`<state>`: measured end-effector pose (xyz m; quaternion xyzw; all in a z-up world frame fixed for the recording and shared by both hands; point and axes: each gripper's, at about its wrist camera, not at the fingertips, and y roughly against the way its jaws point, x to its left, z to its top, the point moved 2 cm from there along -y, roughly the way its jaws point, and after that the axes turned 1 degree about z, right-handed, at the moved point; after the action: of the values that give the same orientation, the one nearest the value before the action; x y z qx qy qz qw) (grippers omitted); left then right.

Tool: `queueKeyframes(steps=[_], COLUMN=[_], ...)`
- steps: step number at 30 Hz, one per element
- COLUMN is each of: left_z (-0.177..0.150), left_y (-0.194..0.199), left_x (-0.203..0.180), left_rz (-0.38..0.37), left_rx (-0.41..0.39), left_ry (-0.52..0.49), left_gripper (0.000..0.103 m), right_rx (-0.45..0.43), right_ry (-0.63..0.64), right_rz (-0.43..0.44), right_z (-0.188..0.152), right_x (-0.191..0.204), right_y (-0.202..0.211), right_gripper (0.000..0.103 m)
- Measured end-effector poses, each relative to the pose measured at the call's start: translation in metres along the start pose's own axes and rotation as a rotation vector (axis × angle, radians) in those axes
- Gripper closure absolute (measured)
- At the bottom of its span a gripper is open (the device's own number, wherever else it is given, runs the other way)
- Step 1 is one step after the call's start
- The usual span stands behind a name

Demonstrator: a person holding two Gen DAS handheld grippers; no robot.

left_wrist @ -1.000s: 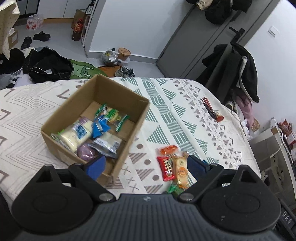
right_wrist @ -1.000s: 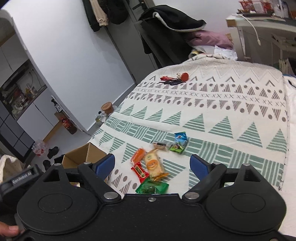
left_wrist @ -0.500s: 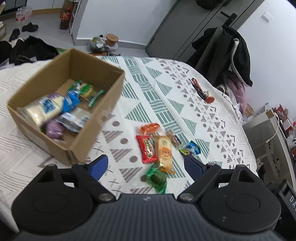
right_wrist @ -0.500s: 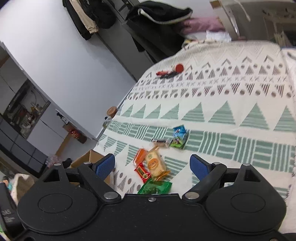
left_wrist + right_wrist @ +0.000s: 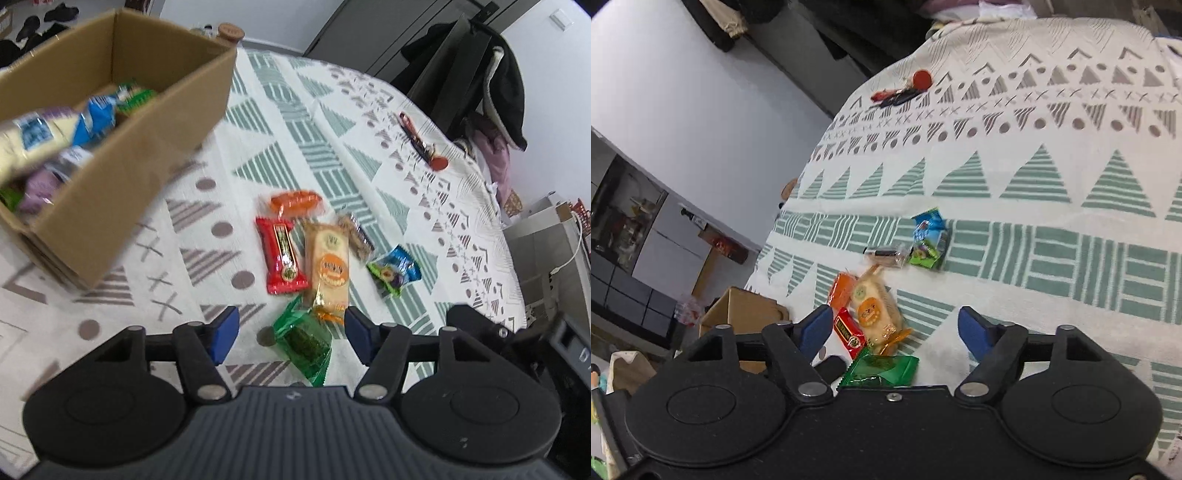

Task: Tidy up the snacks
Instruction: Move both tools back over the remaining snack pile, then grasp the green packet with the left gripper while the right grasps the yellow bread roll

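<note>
In the left wrist view the left gripper [image 5: 291, 336] hangs low over the bed [image 5: 369, 155], jaws apart and holding nothing, with the green packet [image 5: 303, 343] lying in the gap between the blue pads; that alignment suggests the green packet is the one being lined up for pickup. Just above it in the frame lie the tan biscuit pack [image 5: 328, 264], the red bar [image 5: 282, 254] beside it, the orange packet [image 5: 295, 201] further up, a small brown bar [image 5: 356, 234] and the blue-green sachet [image 5: 393, 267] at centre right. They sit bunched together on the bedspread, apart from the cardboard box [image 5: 122, 158] at upper left, which holds several wrapped snacks and looks like the collecting place.

The right gripper [image 5: 894, 334] also has its jaws apart and empty, hovering over the same cluster from another side; its green packet [image 5: 882, 371] is partly cut off by the gripper body at lower centre, and the red bar [image 5: 849, 332] is half hidden behind the left pad. Only a corner of the cardboard box [image 5: 738, 314] shows at lower left.

The box contents are motion-blurred and its left side runs out of frame, so the count inside cannot be told. Printing on the wrappers is unreadable. Red keys [image 5: 421, 144] lie well apart at upper right.
</note>
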<state>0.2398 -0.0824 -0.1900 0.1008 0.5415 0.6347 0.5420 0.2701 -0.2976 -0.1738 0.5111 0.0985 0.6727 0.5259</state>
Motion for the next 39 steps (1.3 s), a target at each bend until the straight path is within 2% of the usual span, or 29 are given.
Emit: queueKeyframes(steps=[3, 6, 10, 12, 19, 27, 32, 36, 38, 39], left_z=[-0.004, -0.007, -0.003, 0.0, 0.017, 0.031, 0.042, 0.047, 0.049, 0.05], left_y=[-0.016, -0.029, -0.022, -0.018, -0.004, 0.005, 0.01, 0.008, 0.01, 0.011], left_x=[-0.001, -0.001, 0.001, 0.006, 0.018, 0.026, 0.032, 0.038, 0.04, 0.04], left_rz=[-0.001, -0.017, -0.02, -0.037, -0.006, -0.014, -0.009, 0.013, 0.015, 0.014], left_rx=[0.025, 0.045, 0.008, 0.022, -0.052, -0.085, -0.108, -0.108, -0.109, -0.113], left_ry=[0.016, 0.033, 0.042, 0.064, 0.039, 0.035, 0.023, 0.016, 0.016, 0.017], left_gripper=[0.054, 0.071, 0.08, 0.082, 0.085, 0.086, 0.086, 0.086, 0.086, 0.086], right_rx=[0.011, 0.027, 0.058, 0.075, 0.088, 0.099, 0.113, 0.153, 0.16, 0.161], right_ry=[0.01, 0.006, 0.024, 0.039, 0.09, 0.15, 0.192, 0.198, 0.203, 0.204], right_rz=[0.006, 0.003, -0.002, -0.001, -0.009, -0.064, -0.108, -0.17, -0.173, -0.165], right_z=[0.0, 0.001, 0.002, 0.002, 0.002, -0.001, -0.003, -0.005, -0.007, -0.007], right_x=[0.001, -0.001, 0.003, 0.008, 0.023, 0.034, 0.039, 0.035, 0.032, 0.032], right_y=[-0.007, -0.015, -0.033, -0.043, -0.062, -0.076, -0.088, -0.101, -0.102, -0.101], right_gripper=[0.029, 0.029, 0.031, 0.031, 0.031, 0.032, 0.04, 0.055, 0.059, 0.066])
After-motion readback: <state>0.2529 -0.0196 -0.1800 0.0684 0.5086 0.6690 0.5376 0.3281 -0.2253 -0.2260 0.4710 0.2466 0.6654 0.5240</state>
